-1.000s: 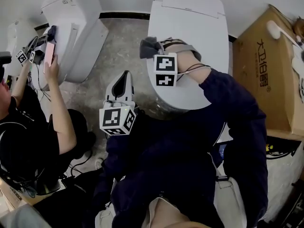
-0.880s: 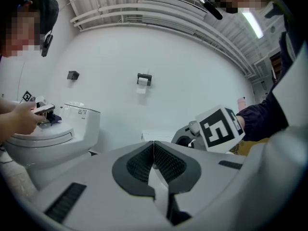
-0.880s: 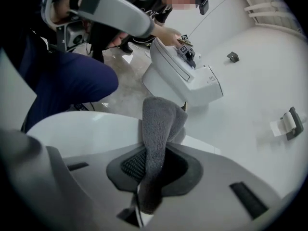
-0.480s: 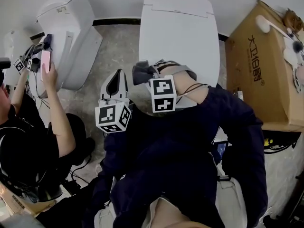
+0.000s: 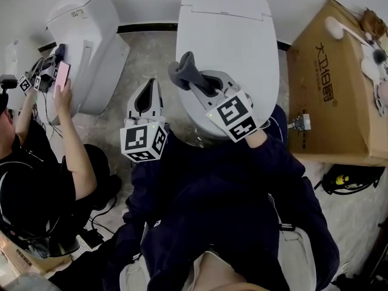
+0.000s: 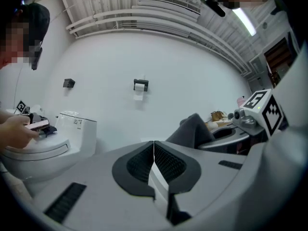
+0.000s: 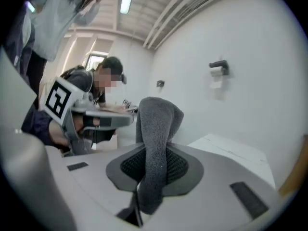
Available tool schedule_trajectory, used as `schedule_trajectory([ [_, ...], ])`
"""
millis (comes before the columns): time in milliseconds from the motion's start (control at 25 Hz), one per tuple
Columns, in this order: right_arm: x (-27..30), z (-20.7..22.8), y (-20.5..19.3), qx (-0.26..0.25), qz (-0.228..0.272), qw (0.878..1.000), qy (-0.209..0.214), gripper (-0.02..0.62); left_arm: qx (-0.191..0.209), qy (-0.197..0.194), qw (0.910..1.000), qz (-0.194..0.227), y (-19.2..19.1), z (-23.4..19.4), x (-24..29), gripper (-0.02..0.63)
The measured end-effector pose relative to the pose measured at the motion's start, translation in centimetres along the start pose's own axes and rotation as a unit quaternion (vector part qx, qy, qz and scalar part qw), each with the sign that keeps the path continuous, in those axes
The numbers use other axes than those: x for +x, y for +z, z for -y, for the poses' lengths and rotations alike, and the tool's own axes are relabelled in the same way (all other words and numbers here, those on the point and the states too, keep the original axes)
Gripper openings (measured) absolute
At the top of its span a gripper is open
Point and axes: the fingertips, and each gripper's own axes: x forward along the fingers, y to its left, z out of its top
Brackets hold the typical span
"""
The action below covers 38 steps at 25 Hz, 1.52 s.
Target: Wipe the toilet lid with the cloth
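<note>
Right tool [image 5: 195, 81] is clamped on the dark grey fuzzy cloth [image 5: 183, 70], which sticks out past its jaws over the front left part of the white closed toilet lid [image 5: 236, 41]; whether cloth touches lid I cannot tell. Left tool [image 5: 147, 97] has its jaws together with nothing between, just left of the lid, above the speckled grey floor [image 5: 145, 53]

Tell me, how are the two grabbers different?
The right gripper pinches the grey cloth; the left gripper is shut on nothing. The right gripper is over the white toilet lid; the left gripper hangs beside it, over the floor. Both have their jaws together.
</note>
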Motion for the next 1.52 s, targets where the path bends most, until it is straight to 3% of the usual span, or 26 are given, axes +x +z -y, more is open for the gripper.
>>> schedule_trajectory([
  [160, -2.4, 3.1, 2.1, 0.085, 0.109, 0.988, -0.074, 0.075, 0.007, -0.001, 0.9999, 0.008, 0.5, 0.8, 0.5, 0.015],
  [360, -3.6, 4.6, 2.0, 0.147, 0.156, 0.970, -0.114, 0.075, 0.012, -0.003, 0.9999, 0.007, 0.6, 1.6, 0.7, 0.015],
  [1520, -3.4, 2.9, 0.8, 0.151, 0.148, 0.972, -0.105, 0.075, 0.026, 0.001, 0.9996, 0.011, 1.0, 1.7, 0.4, 0.015],
])
